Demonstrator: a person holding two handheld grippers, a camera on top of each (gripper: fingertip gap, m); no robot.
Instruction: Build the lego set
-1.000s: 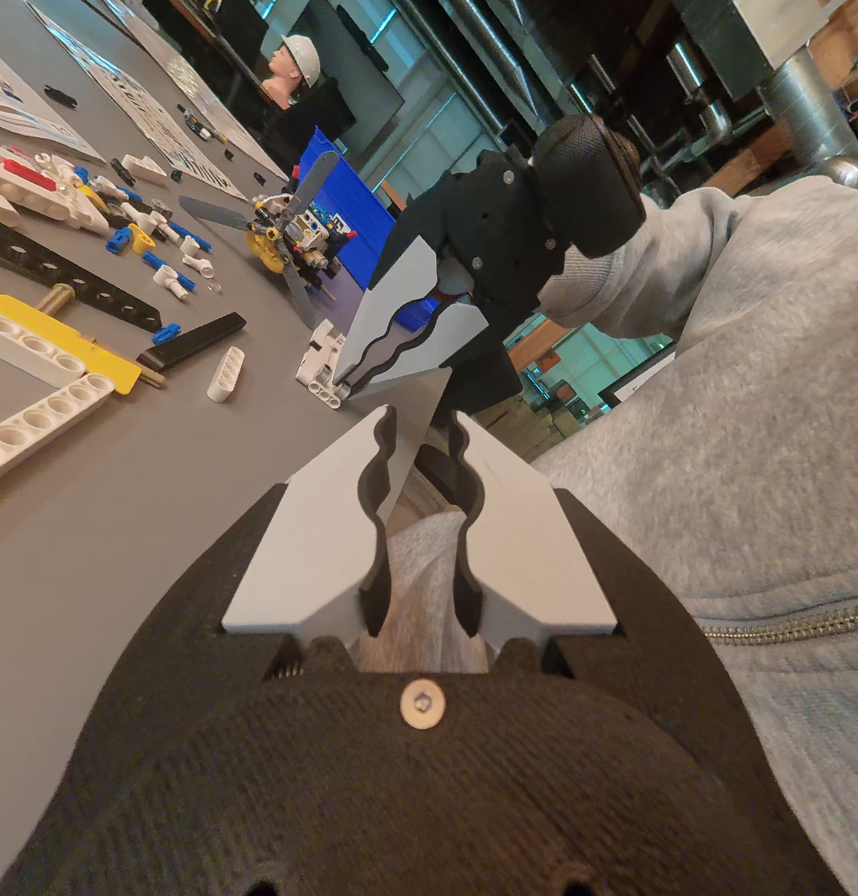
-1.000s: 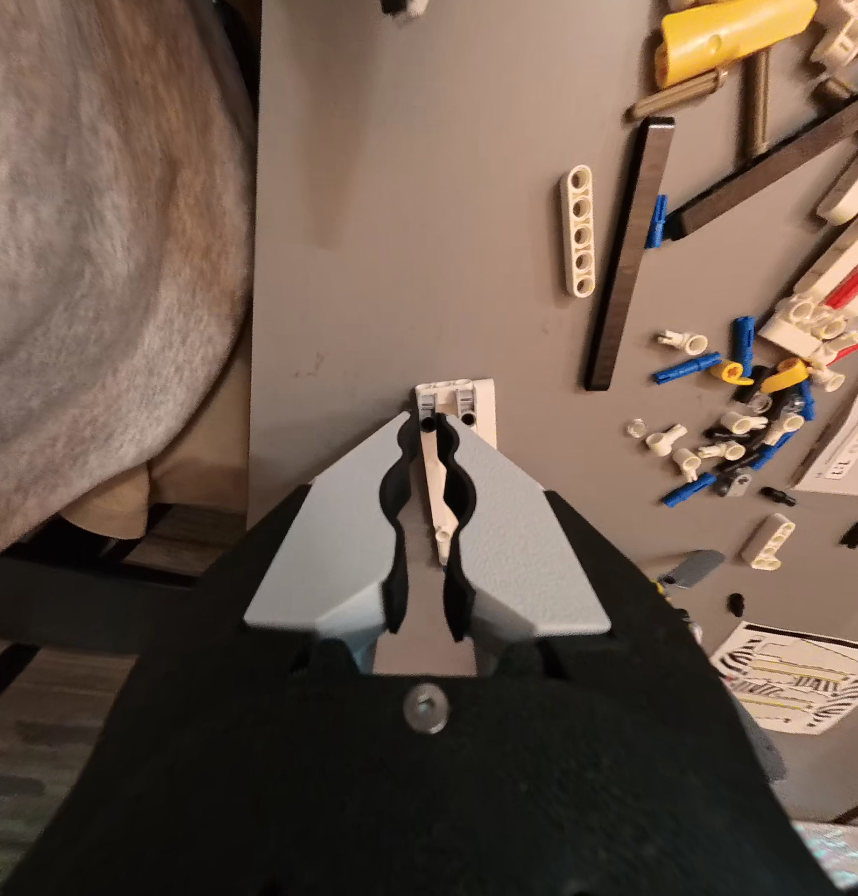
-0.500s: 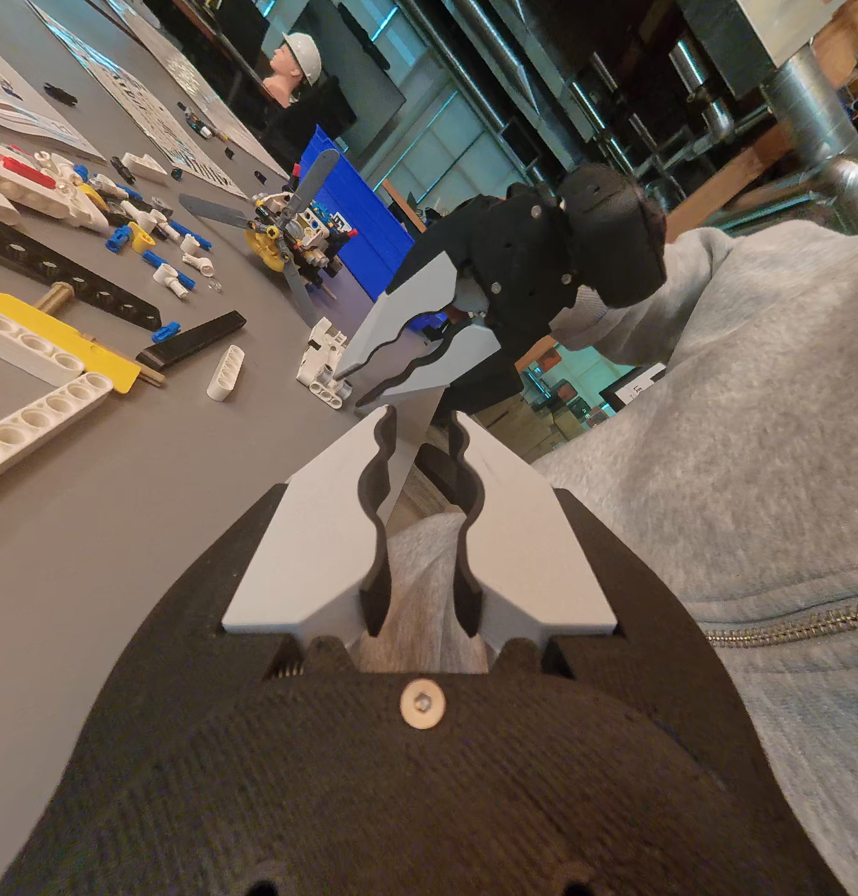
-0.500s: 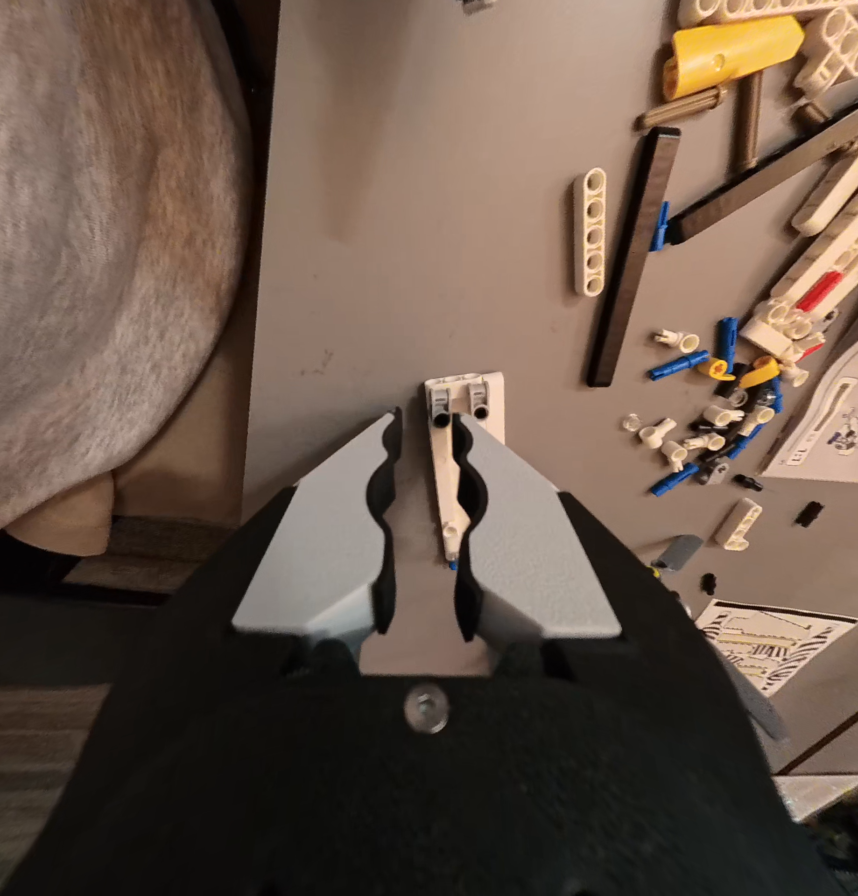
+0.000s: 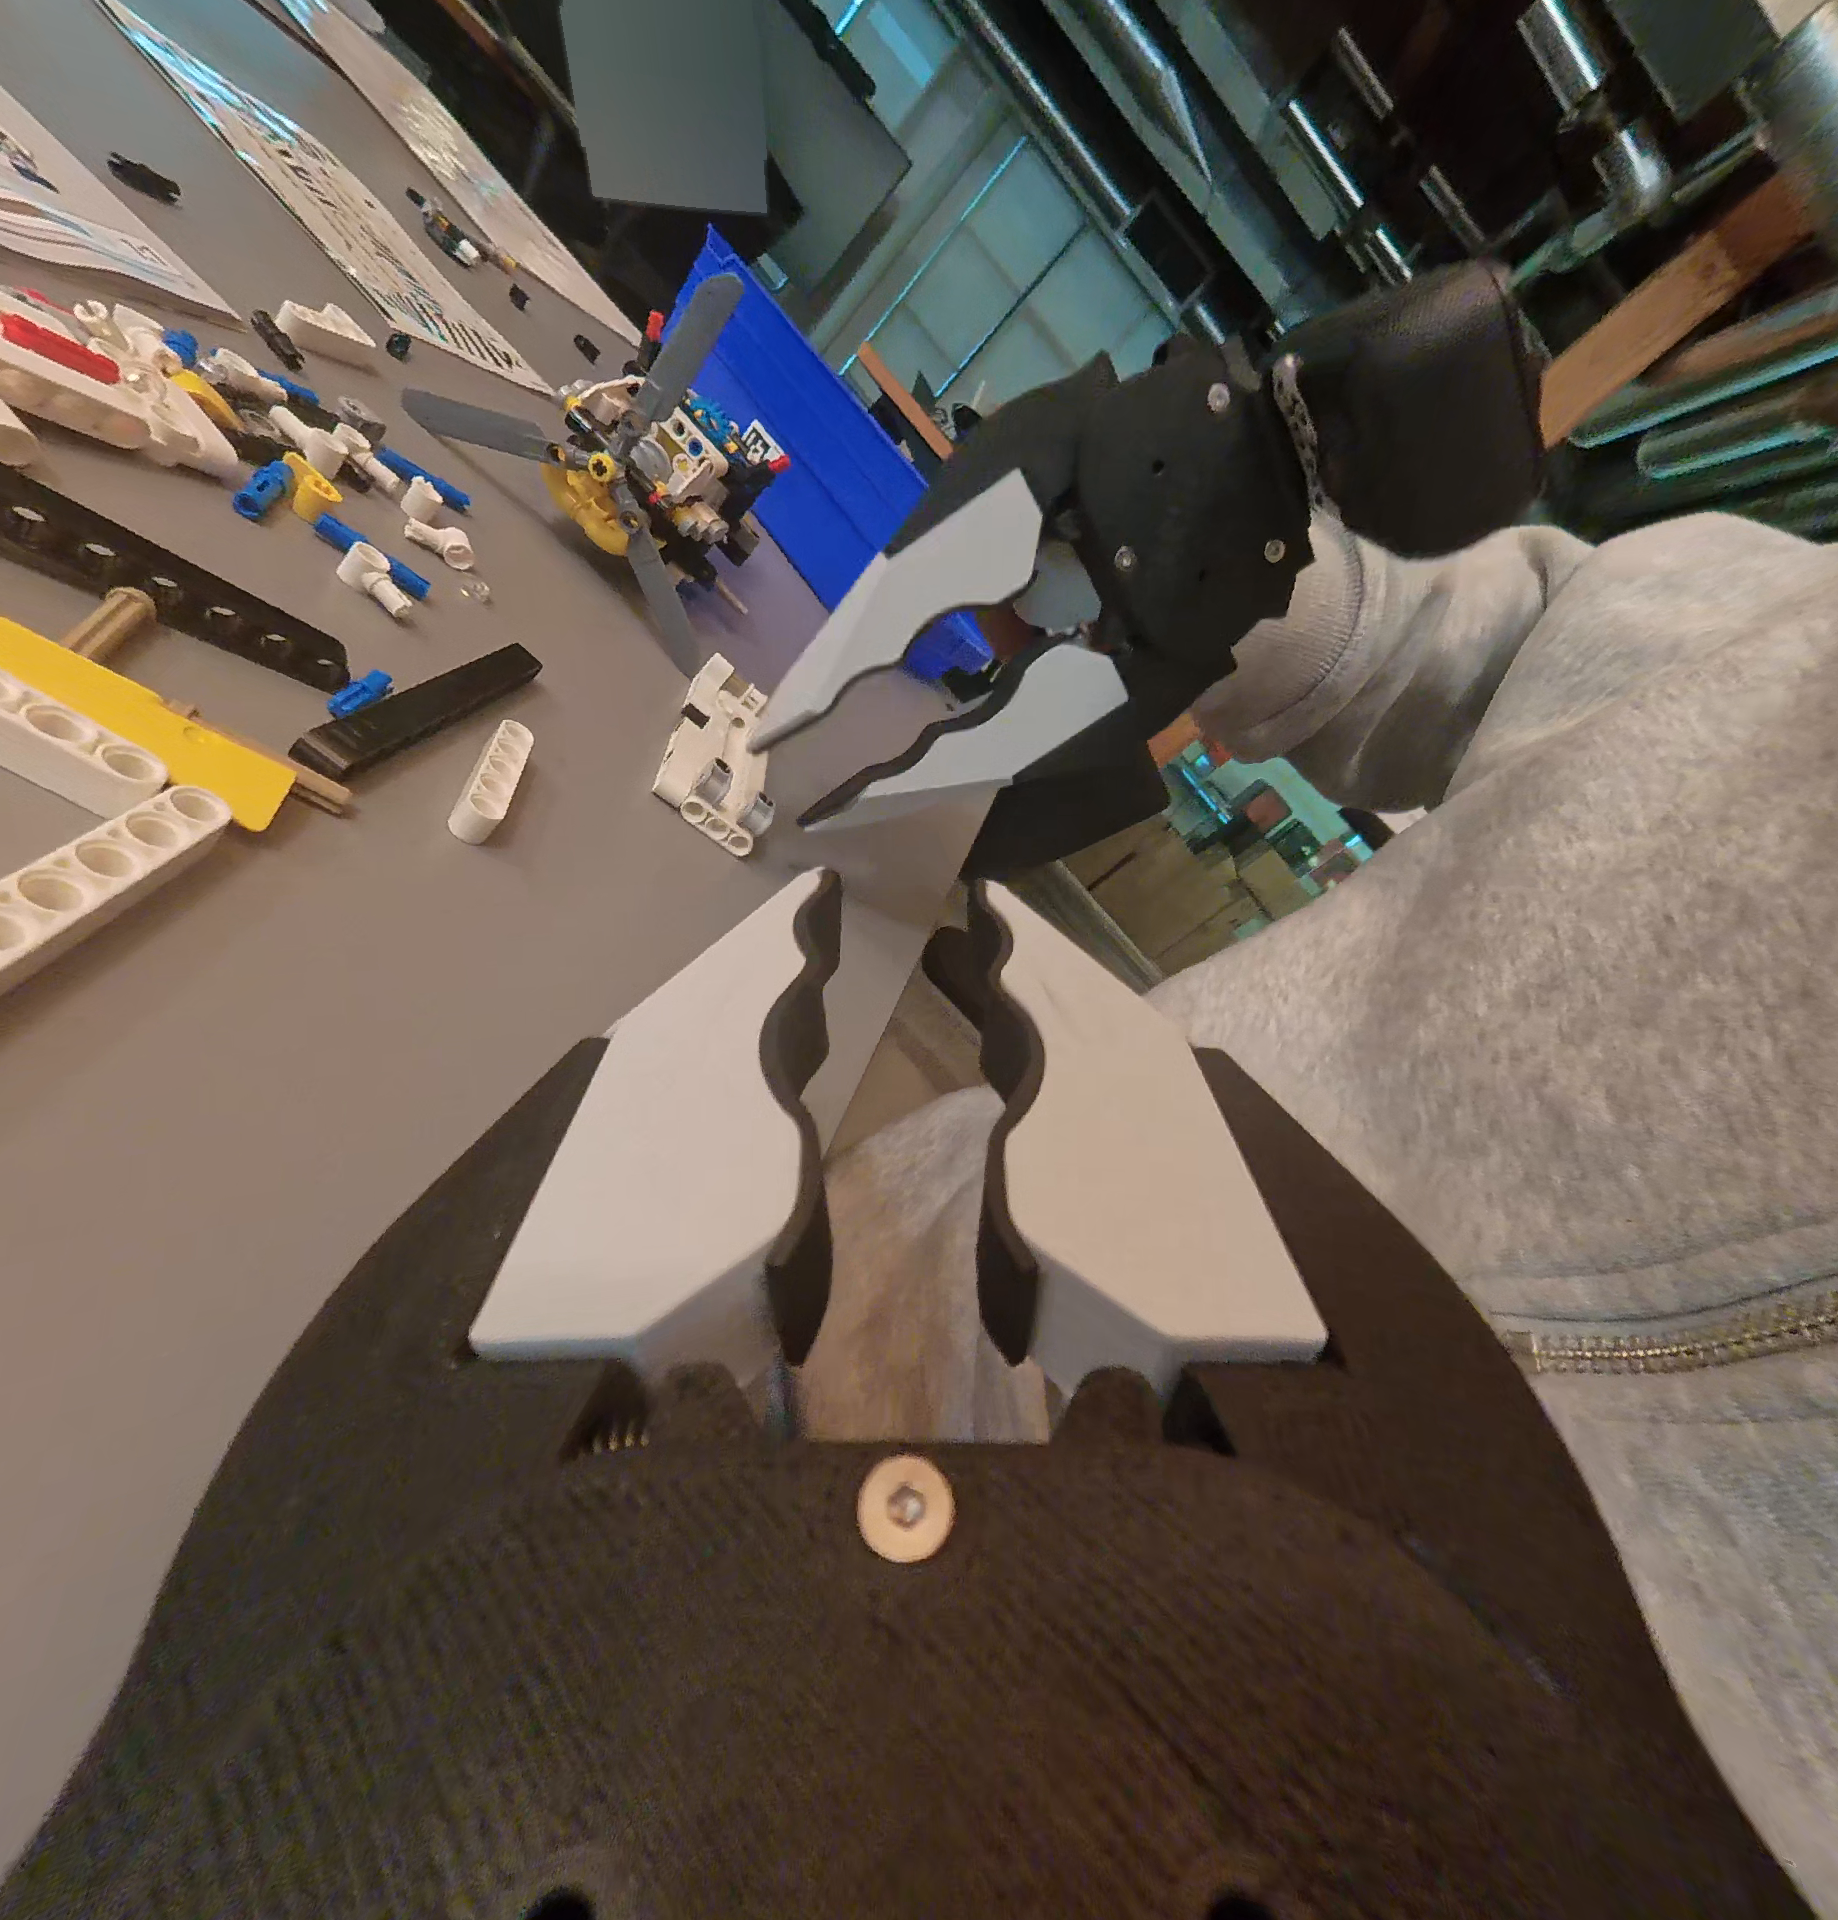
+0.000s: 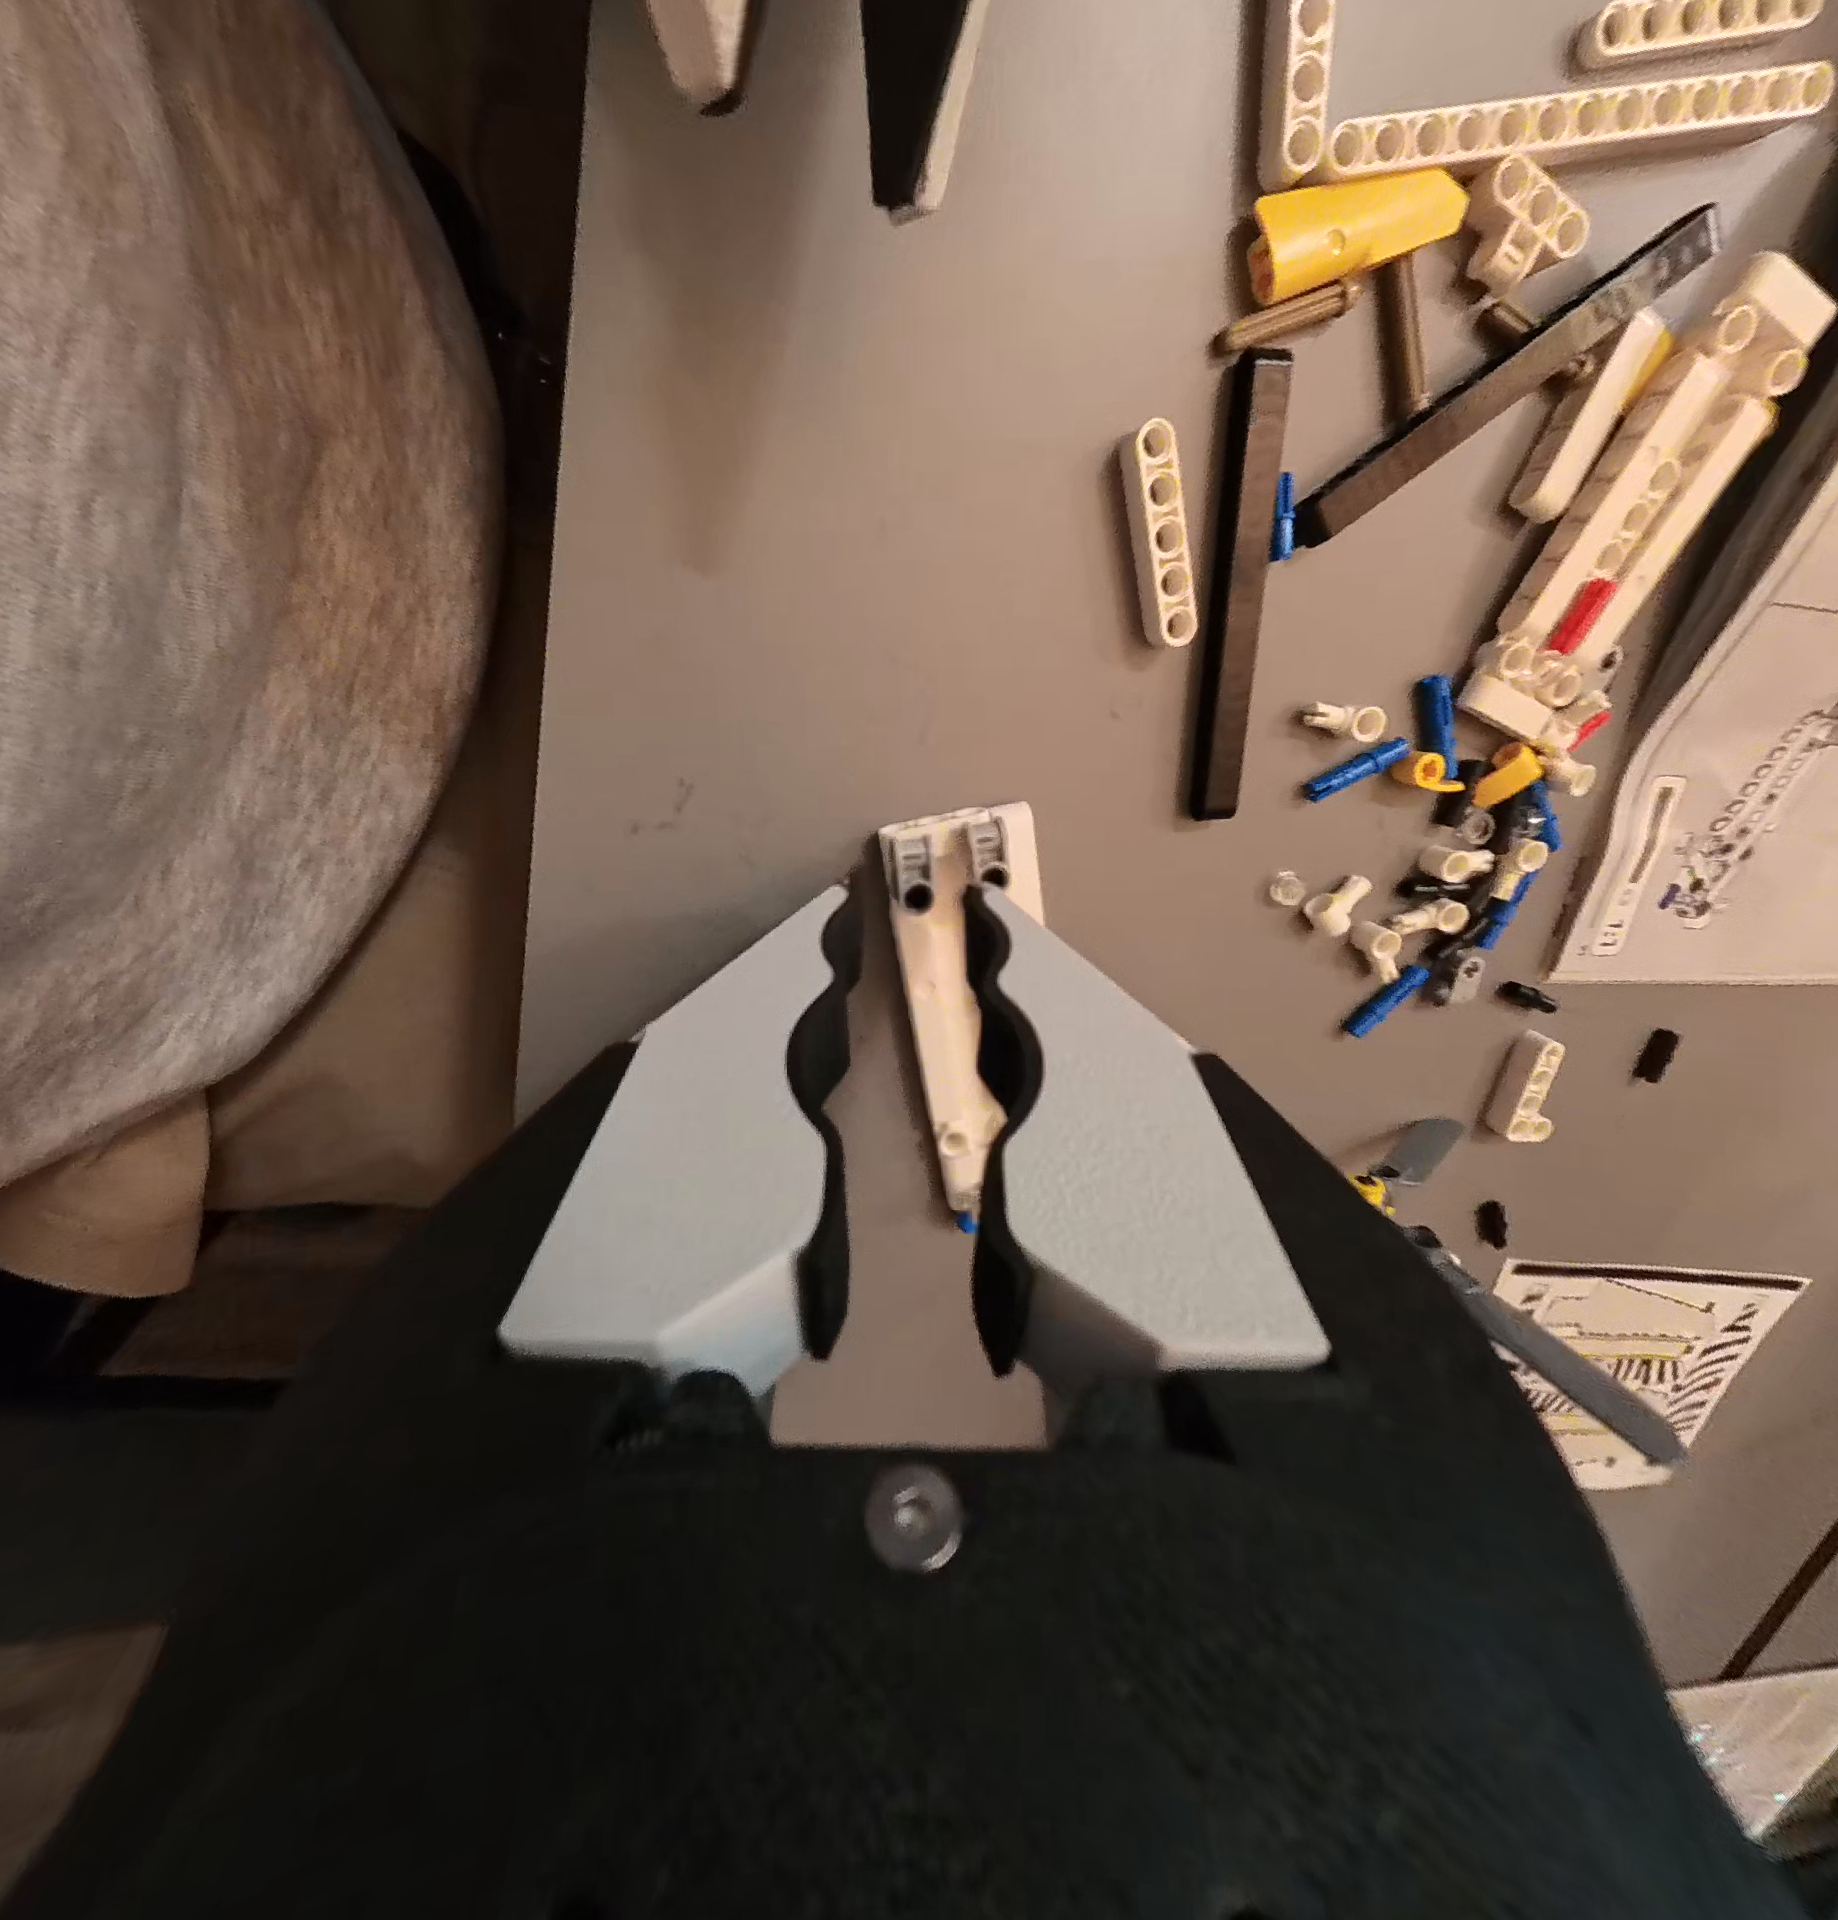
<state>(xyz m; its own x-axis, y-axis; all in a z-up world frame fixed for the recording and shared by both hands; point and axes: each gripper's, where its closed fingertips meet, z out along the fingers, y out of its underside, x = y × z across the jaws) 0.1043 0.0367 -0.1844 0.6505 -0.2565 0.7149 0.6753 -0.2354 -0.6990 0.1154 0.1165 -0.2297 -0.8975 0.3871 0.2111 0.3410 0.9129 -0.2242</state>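
A white lego panel piece (image 6: 951, 997) with grey pins at its far end lies flat on the grey table (image 6: 790, 520), near the table's edge. It also shows in the left wrist view (image 5: 712, 758). My right gripper (image 6: 915, 899) is open and hovers just above it, fingers either side, not gripping; it shows in the left wrist view (image 5: 775, 779) too. My left gripper (image 5: 899, 894) is open and empty, low by the table edge, pointing toward the right gripper. A built propeller engine assembly (image 5: 634, 468) stands farther back on the table.
Loose parts lie to the side: a black beam (image 6: 1232, 582), a short white beam (image 6: 1159, 530), a yellow panel (image 6: 1351, 229), long white beams (image 6: 1580, 114), several small pins (image 6: 1445, 862), an instruction booklet (image 6: 1725, 790). A blue bin (image 5: 801, 416) stands behind the assembly. A person's grey sweater (image 5: 1517, 987) is close by. My right fingertips sit around 10 centimeters from my left ones.
My right gripper opened, let go of the white panel piece on the table, and rose a little above it. My left gripper has barely moved.
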